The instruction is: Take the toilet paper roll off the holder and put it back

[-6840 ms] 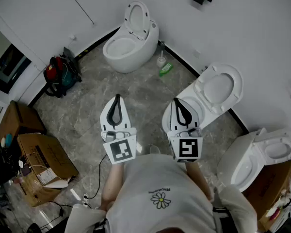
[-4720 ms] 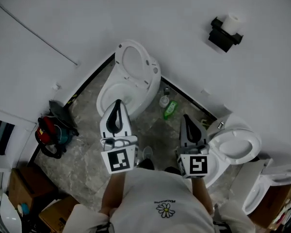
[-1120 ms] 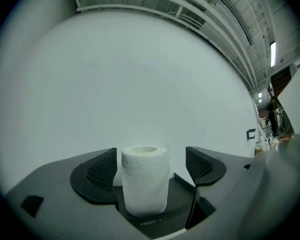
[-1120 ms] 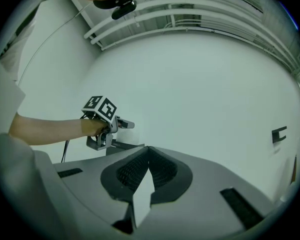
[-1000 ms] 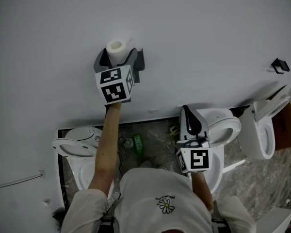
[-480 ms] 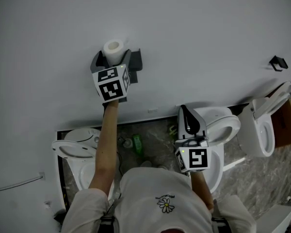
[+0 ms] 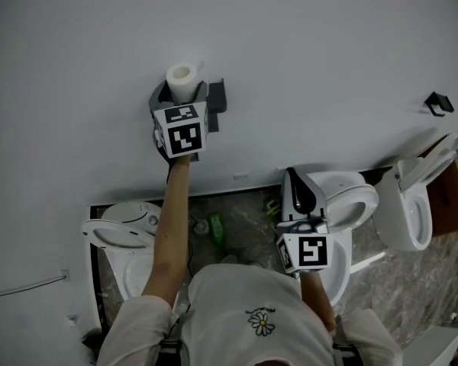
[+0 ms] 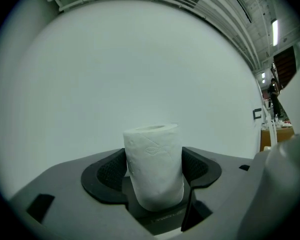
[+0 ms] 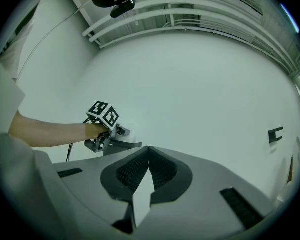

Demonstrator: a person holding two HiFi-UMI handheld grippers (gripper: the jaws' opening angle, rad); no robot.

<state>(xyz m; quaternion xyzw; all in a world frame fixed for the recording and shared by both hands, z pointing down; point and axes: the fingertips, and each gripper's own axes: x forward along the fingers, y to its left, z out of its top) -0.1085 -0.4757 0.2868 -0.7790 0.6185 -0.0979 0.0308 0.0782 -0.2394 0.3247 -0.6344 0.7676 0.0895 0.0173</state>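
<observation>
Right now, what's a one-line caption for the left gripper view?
Left claw closing around the upright toilet paper roll, plain white wall behind.

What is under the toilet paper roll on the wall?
The dark wall holder, showing only at its right edge. The left gripper, its jaws closing on either side of the toilet paper roll, covers the rest, so how the roll sits there cannot be seen.

Head view: above me, steeply down, wall [image 7: 313,59] up top. Left gripper view: v. near the roll [image 8: 154,164], facing that wall. Right gripper view: farther back, same wall; it & head view share my left arm [image 9: 45,131]. Head & left views share the roll.
</observation>
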